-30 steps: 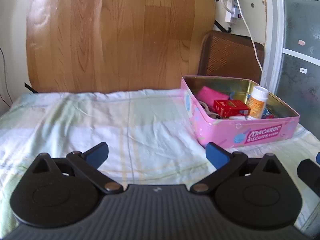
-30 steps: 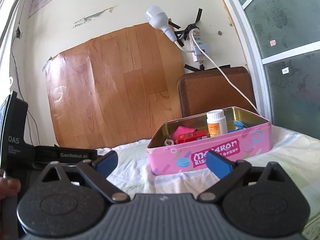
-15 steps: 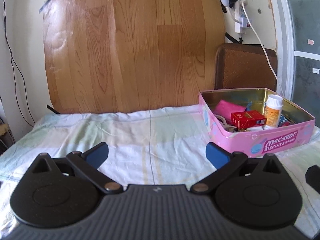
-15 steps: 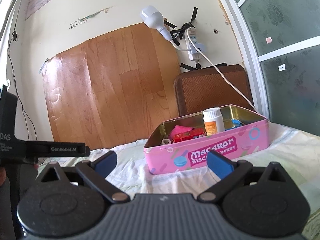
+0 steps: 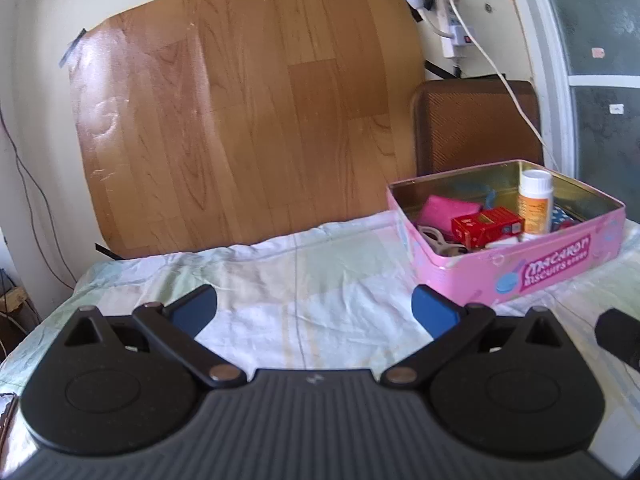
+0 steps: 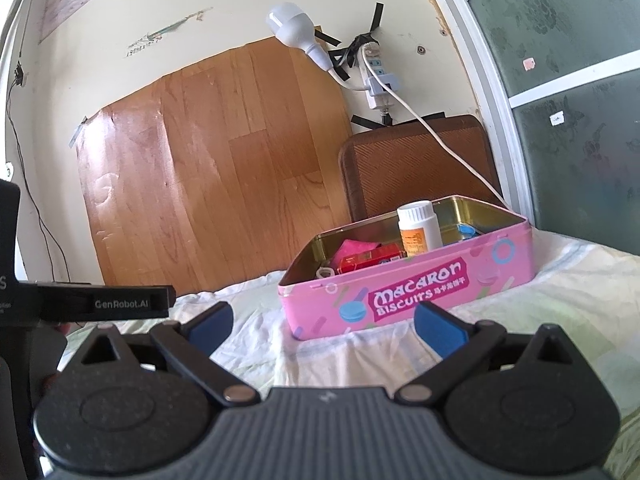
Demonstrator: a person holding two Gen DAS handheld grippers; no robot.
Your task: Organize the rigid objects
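Observation:
A pink biscuit tin (image 5: 560,264) (image 6: 400,300) stands open on the pale checked cloth (image 5: 300,280). Inside it I see a white bottle with an orange label (image 5: 534,200) (image 6: 418,228) standing upright, a red box (image 5: 486,226) (image 6: 370,260), a pink item (image 5: 444,210) (image 6: 356,249) and something blue (image 6: 468,230). My left gripper (image 5: 314,312) is open and empty, left of and nearer than the tin. My right gripper (image 6: 322,326) is open and empty too, just in front of the tin's near wall. The left device's body (image 6: 100,304) shows at the left of the right wrist view.
A wood-pattern sheet (image 5: 240,120) (image 6: 208,172) covers the wall behind the cloth. A brown woven panel (image 5: 476,124) (image 6: 416,160) leans behind the tin. A white cable (image 6: 440,136) runs from a power strip (image 6: 376,84) with a bulb (image 6: 292,26). Frosted glass panes (image 6: 580,120) stand right.
Both views have tilted upward and drawn back a little, so more wall shows. The tin and its contents have not moved. Both grippers stay open.

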